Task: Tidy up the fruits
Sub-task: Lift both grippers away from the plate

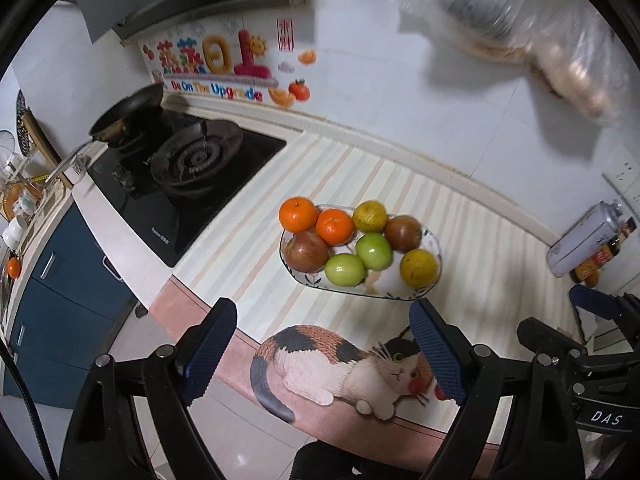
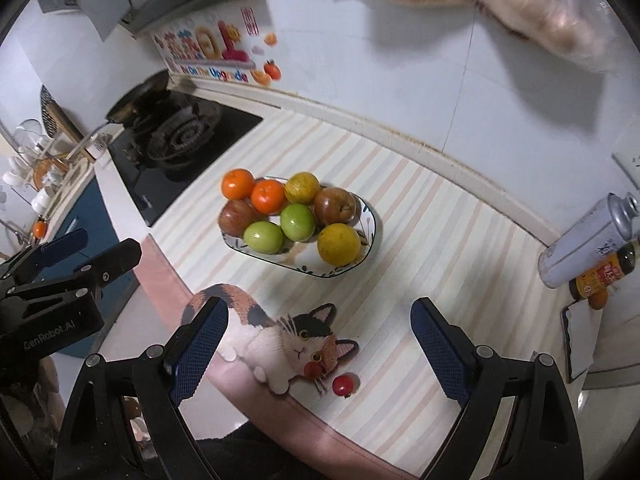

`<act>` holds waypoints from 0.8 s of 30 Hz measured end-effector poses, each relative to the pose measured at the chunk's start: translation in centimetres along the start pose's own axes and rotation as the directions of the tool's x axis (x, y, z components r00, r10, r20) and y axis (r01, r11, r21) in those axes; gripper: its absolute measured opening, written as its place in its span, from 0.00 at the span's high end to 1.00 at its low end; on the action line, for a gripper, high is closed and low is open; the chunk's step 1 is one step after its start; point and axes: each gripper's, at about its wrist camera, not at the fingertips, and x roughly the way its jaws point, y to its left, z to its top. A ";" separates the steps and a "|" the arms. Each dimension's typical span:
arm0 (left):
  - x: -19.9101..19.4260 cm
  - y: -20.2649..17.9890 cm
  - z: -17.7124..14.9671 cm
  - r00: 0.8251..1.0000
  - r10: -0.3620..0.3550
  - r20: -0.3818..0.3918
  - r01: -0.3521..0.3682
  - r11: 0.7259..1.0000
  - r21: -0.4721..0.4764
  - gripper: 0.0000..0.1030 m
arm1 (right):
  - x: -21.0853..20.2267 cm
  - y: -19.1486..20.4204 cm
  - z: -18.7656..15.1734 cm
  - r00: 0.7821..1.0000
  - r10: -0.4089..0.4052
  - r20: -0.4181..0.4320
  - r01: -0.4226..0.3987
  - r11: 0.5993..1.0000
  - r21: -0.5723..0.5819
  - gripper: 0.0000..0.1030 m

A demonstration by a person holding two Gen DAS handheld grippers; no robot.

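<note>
Striped counter (image 2: 460, 216) w/ fruit plate (image 2: 370, 216); both tongs (image 1: 324, 344) (image 2: 320, 344) angled down, apart, empty.

- A striped mat (image 2: 432, 236) is covering the counter in front of me, with a calico cat (image 2: 280, 332) printed lying along its near edge.
- A black gas hob (image 1: 192, 184) is sitting at the counter's left end, and a dark frying pan (image 1: 128, 114) is resting on its far burner.
- A silver canister (image 2: 588, 240) is lying tilted at the counter's right edge, touching a small brown bottle (image 2: 604, 274) with a yellow label.
- Colourful lettering stickers (image 1: 216, 64) are running along the white tiled wall behind the hob.
- A clear plastic bag (image 1: 540, 28), blurred, is hanging at the upper right.
- Blue cabinet drawers (image 1: 68, 280) are showing below the counter's left end.
</note>
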 end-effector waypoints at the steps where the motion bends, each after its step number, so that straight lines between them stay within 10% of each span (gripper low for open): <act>1: -0.7 -0.1 -0.1 1.000 -0.001 0.010 0.001 1.000 -0.001 0.14 | -0.7 0.1 -0.2 1.000 0.001 0.011 -0.001 1.000 -0.001 0.08; 24: -6.9 -1.7 -2.0 0.995 -0.030 0.095 0.029 1.000 0.009 0.14 | -6.3 -0.9 -2.5 0.996 0.049 0.080 -0.055 0.996 0.068 0.08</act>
